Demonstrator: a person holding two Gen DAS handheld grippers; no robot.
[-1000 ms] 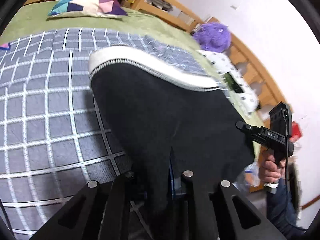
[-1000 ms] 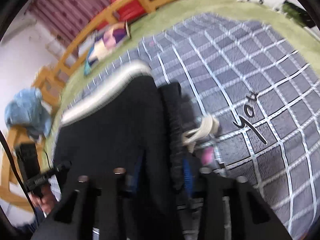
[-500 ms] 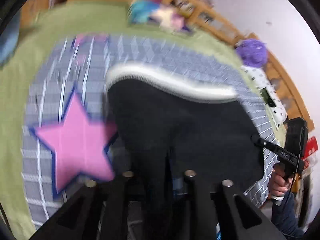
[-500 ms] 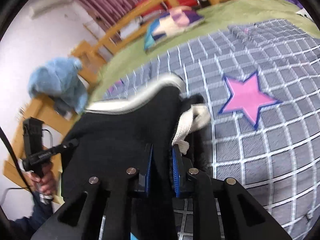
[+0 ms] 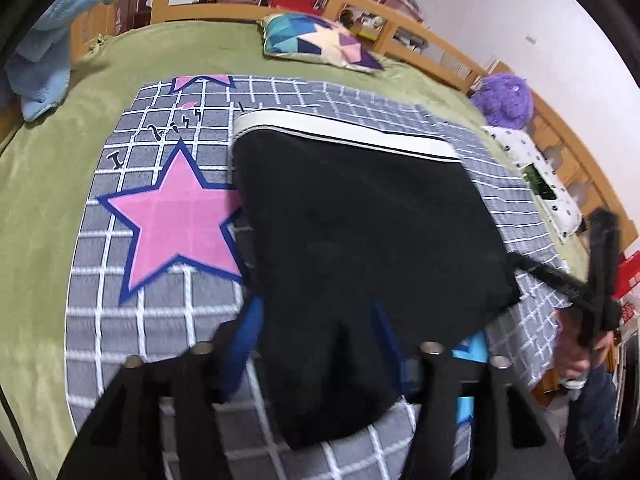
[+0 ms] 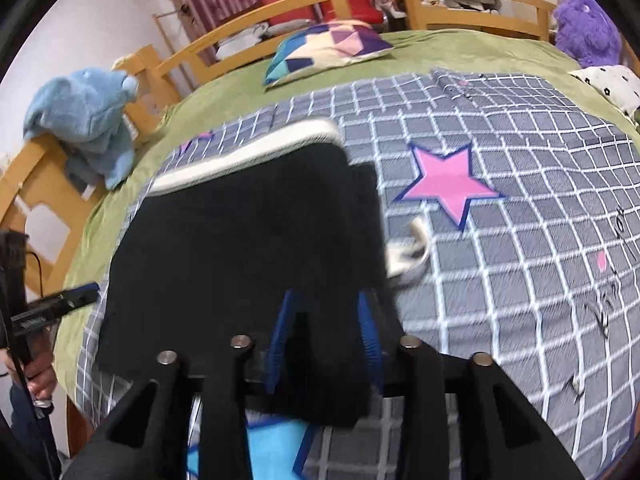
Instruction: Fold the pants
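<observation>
Black pants (image 5: 360, 224) with a white waistband (image 5: 344, 130) lie folded on the grey checked blanket; they also show in the right wrist view (image 6: 248, 240). A white drawstring (image 6: 408, 252) sticks out at their right edge. My left gripper (image 5: 316, 344) is open, its blue-padded fingers (image 5: 244, 332) spread either side of the pants' near corner. My right gripper (image 6: 326, 332) is open, its fingers (image 6: 280, 328) apart around the pants' near edge. Each gripper also shows at the edge of the other's view.
The blanket (image 5: 168, 216) with pink stars covers a green sheet on a wooden-railed bed. A patterned pillow (image 5: 320, 40) lies at the head. A blue plush (image 6: 84, 120) hangs on the left rail, a purple plush (image 5: 504, 100) and a white cushion (image 5: 536, 176) at the right.
Both grippers have opened and let go of the pants, which now lie flat. Both cameras have swung and pulled back a little.
</observation>
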